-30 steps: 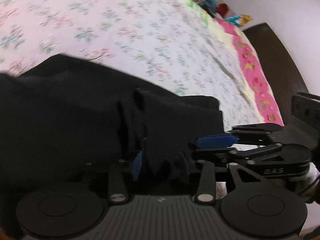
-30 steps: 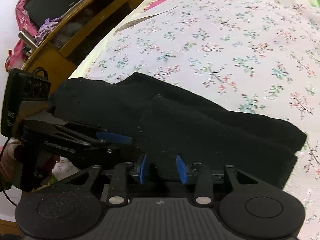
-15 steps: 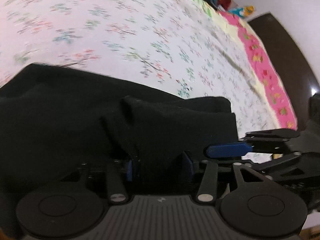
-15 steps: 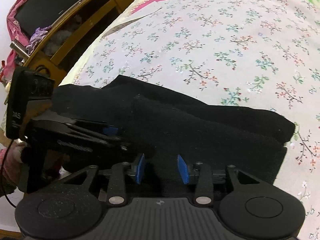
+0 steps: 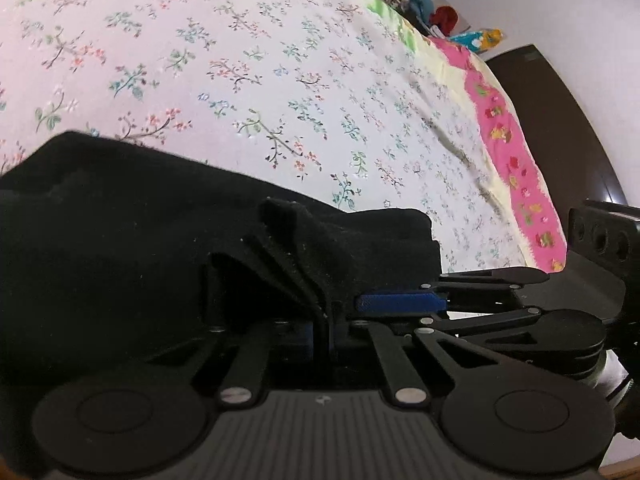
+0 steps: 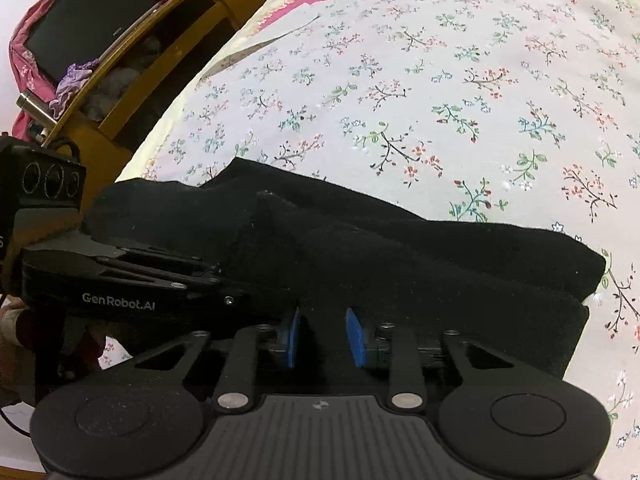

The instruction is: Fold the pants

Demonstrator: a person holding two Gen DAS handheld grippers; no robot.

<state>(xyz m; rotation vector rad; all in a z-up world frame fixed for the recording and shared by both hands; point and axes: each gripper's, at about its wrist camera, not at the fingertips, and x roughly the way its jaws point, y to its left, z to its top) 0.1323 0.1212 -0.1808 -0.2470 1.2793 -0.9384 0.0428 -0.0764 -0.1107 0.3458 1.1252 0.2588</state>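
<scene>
Black pants (image 5: pixel 120 240) lie folded in thick layers along the near side of a floral bedsheet (image 5: pixel 280 60). My left gripper (image 5: pixel 320 332) is shut on a raised ridge of the cloth, its blue pads nearly meeting. In the right wrist view the pants (image 6: pixel 400 260) stretch from left to right. My right gripper (image 6: pixel 322 336) is closing on the near edge, and black cloth fills the gap between its blue pads. Each gripper shows in the other's view: the right one (image 5: pixel 400 303) just right of the left, the left one (image 6: pixel 160 280) at the left.
The sheet (image 6: pixel 480 80) spreads far beyond the pants, with a pink border (image 5: pixel 516 168) at its edge. A wooden shelf unit (image 6: pixel 120 60) with a dark screen and clutter stands beside the bed. A dark board (image 5: pixel 560 120) and a pile of colourful things (image 5: pixel 440 16) lie at the far end.
The left jaws have closed on the cloth and pinched it into a ridge. The right jaws have narrowed on the pants' edge. The left gripper has shifted slightly.
</scene>
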